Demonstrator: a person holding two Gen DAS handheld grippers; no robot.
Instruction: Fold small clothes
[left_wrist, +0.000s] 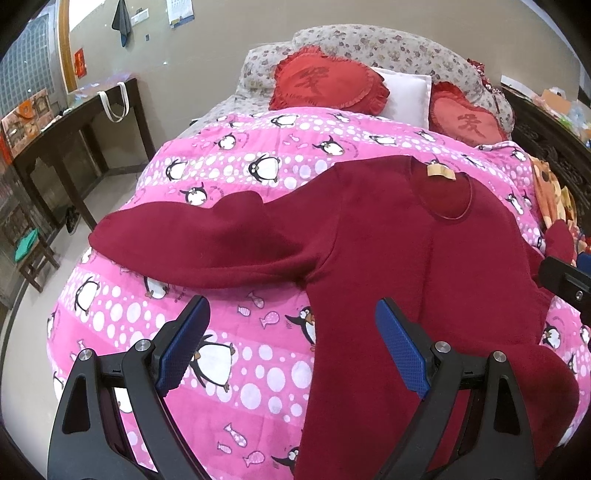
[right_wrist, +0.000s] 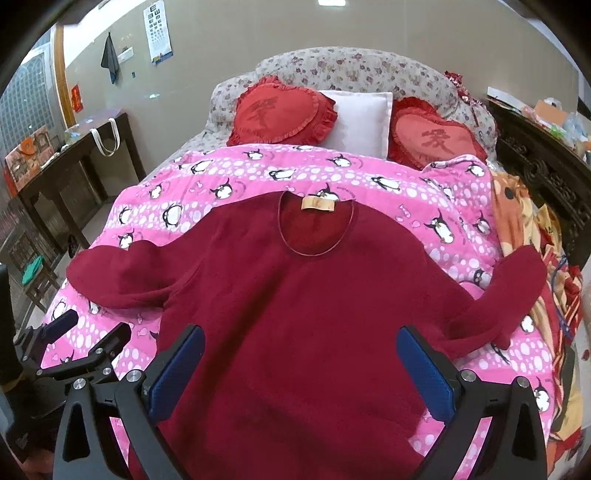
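A dark red long-sleeved top (left_wrist: 399, 258) (right_wrist: 295, 306) lies spread flat on a pink penguin quilt (left_wrist: 236, 162) (right_wrist: 369, 177), neck with a tan label (right_wrist: 319, 204) toward the pillows. Its left sleeve (left_wrist: 192, 236) (right_wrist: 118, 277) stretches out to the left; its right sleeve (right_wrist: 506, 295) bends out to the right. My left gripper (left_wrist: 291, 339) hovers open above the top's lower left side edge and the quilt, holding nothing; it also shows in the right wrist view, the left gripper (right_wrist: 92, 332). My right gripper (right_wrist: 301, 363) stands open over the top's lower body, empty.
Two red heart cushions (right_wrist: 280, 110) (right_wrist: 436, 140) and a white pillow (right_wrist: 362, 118) lean on a floral bolster (right_wrist: 351, 66) at the head. A dark wooden table (left_wrist: 74, 125) stands by the left wall, a small stool (left_wrist: 29, 254) below it. An orange patterned blanket (right_wrist: 517, 210) lies along the right.
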